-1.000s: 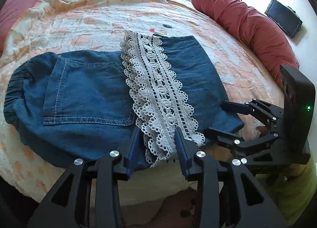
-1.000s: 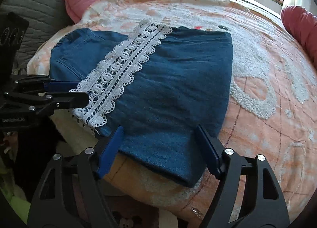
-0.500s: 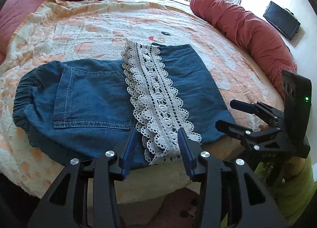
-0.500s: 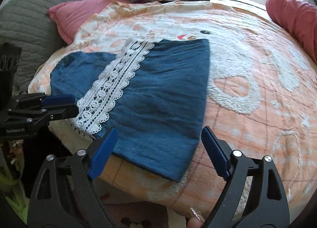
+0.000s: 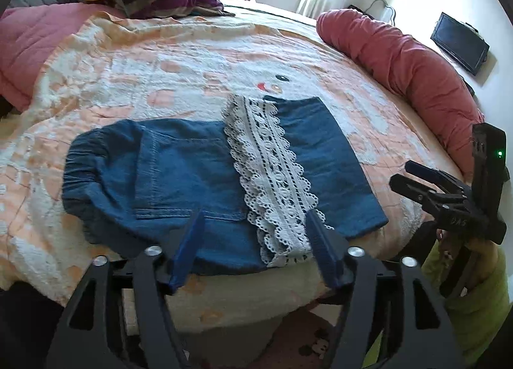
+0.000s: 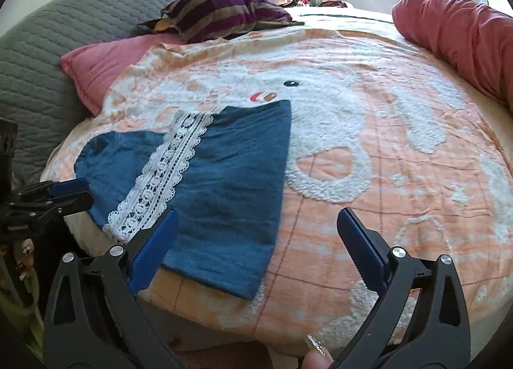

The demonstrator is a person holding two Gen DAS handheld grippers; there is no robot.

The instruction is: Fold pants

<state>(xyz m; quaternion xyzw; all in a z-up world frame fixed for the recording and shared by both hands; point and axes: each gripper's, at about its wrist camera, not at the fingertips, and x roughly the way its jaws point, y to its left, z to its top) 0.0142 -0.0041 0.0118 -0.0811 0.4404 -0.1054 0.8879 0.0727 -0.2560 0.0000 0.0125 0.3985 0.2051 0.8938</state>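
Both jaws stand spread and empty: your left gripper point(image 5: 255, 248) and right gripper point(image 6: 256, 248) hover at 6 o'clock of the folded blue denim pants point(image 5: 179, 176) with white lace trim point(image 5: 272, 176), lying on the peach-and-white fleece blanket point(image 6: 400, 176).

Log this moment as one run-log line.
stage: fold laid | denim pants folded on bed blanket, lace hem on top | left gripper open, empty | right gripper open, empty
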